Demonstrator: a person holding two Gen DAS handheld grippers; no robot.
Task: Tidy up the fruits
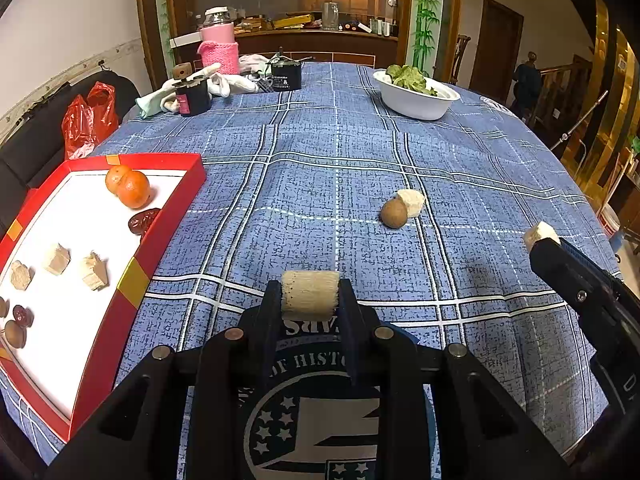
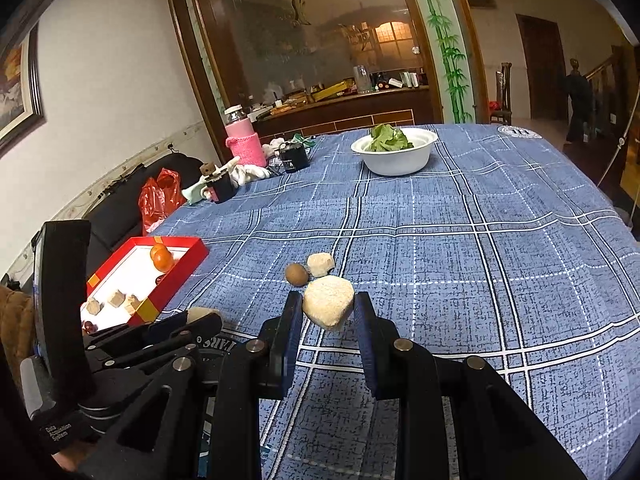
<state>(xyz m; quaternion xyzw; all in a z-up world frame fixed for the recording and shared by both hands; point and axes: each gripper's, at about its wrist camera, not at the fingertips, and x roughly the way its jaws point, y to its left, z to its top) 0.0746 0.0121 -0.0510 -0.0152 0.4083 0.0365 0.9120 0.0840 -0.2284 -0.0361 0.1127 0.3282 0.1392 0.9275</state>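
My left gripper (image 1: 310, 296) is shut on a pale sugarcane piece (image 1: 310, 294) above the blue cloth. My right gripper (image 2: 328, 308) is shut on another pale sugarcane piece (image 2: 329, 307); it also shows at the right of the left wrist view (image 1: 541, 236). A brown round longan (image 1: 394, 213) and a pale chunk (image 1: 411, 201) lie together mid-table, just beyond the right gripper (image 2: 296, 274). The red tray (image 1: 132, 280) at left holds two oranges (image 1: 128, 186), red dates (image 1: 143, 220), several pale chunks (image 1: 56, 258) and a longan (image 1: 16, 334).
A white bowl of green leaves (image 1: 416, 100) stands far right. Two black jars (image 1: 194, 96), a pink bottle (image 1: 218, 50) and white gloves (image 1: 236, 84) crowd the far left corner. A red plastic bag (image 1: 86, 124) sits on a dark seat beyond the table's left edge.
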